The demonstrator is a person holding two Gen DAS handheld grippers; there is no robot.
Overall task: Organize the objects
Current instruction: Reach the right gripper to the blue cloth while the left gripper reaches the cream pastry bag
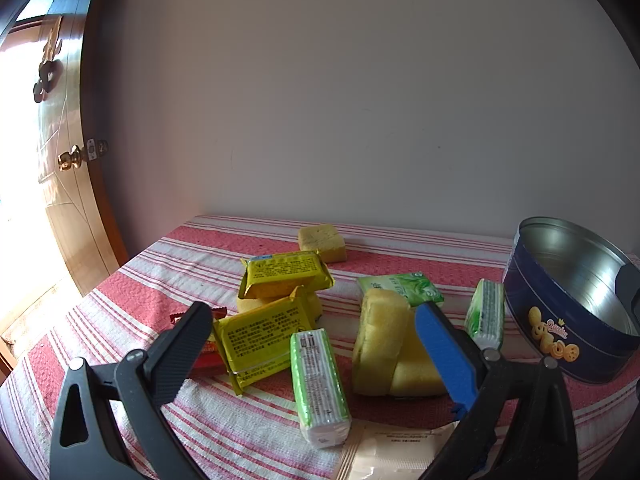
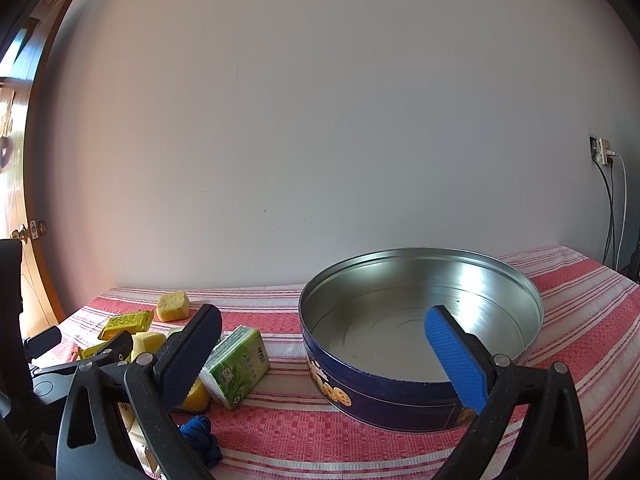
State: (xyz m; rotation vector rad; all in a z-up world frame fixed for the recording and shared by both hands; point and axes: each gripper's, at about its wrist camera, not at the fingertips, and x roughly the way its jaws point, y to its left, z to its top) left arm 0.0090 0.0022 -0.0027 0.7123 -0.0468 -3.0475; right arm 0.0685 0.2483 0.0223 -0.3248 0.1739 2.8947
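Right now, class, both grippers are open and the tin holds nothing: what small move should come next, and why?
Probably ease the left gripper down onto the green tissue pack lying between its open fingers, then close. That pack is nearest, lies free on the striped cloth, and the blue cookie tin stands empty, with the right gripper open and holding nothing.
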